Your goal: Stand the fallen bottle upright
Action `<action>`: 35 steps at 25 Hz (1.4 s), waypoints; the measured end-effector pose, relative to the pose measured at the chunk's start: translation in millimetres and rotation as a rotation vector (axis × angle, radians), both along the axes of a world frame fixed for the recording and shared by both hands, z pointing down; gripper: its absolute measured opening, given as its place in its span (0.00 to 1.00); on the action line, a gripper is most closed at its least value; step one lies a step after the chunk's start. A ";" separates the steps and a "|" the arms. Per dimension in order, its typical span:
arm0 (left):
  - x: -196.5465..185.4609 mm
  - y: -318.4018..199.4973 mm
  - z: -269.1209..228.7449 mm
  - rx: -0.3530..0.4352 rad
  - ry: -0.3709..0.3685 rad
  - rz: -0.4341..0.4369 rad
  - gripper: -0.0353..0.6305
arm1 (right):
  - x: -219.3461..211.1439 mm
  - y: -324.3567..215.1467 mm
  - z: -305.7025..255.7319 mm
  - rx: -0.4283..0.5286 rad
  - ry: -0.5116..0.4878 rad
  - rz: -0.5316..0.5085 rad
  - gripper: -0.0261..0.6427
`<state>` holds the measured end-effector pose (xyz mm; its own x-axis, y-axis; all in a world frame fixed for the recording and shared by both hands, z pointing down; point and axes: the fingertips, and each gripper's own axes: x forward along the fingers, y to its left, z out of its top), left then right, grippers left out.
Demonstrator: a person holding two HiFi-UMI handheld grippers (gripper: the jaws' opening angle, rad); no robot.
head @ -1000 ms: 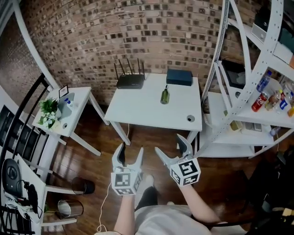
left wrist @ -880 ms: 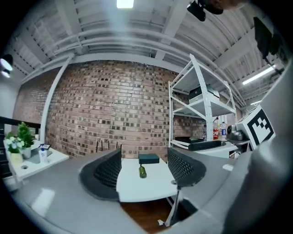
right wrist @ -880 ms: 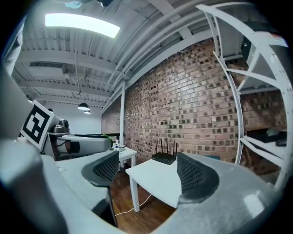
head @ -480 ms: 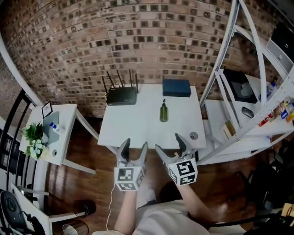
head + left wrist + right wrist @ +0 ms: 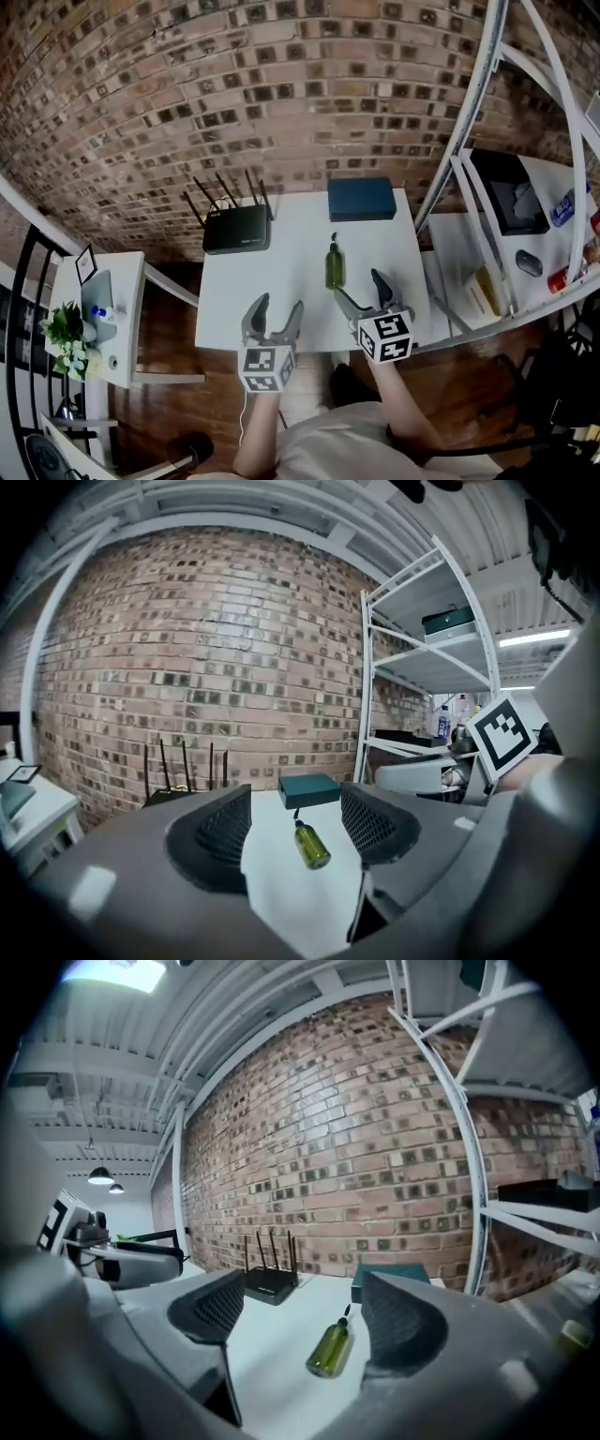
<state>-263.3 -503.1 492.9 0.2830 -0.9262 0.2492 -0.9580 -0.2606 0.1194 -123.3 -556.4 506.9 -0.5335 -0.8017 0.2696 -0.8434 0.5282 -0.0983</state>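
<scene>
A small green bottle (image 5: 334, 264) with a dark cap lies on its side on the white table (image 5: 281, 272), its cap pointing at the blue box. My left gripper (image 5: 277, 310) hovers at the table's near edge, partly open and empty; in its own view the bottle (image 5: 311, 846) lies well ahead of the left gripper (image 5: 295, 829). My right gripper (image 5: 359, 287) stands open just short of the bottle's base. In the right gripper view the bottle (image 5: 330, 1346) lies ahead of the right gripper (image 5: 300, 1324), with nothing held.
A black router (image 5: 234, 228) with several antennas and a dark blue box (image 5: 362, 199) sit at the table's back, against the brick wall. A white shelving unit (image 5: 487, 178) stands right of the table. A small side table (image 5: 117, 319) with a plant is at the left.
Both grippers have travelled forward from over the wooden floor to the table's near edge. The bottle, router and box lie as before.
</scene>
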 end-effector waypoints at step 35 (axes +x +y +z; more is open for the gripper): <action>25.5 -213.0 190.4 -0.483 0.108 0.211 0.47 | -55.7 -199.7 253.0 -0.834 -0.114 -0.058 0.24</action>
<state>-237.8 -716.0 683.2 0.4980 -0.6336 0.5921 -0.8665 -0.3368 0.3684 -178.9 -756.1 759.9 -0.6276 -0.3343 0.7031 -0.7784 0.2869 -0.5584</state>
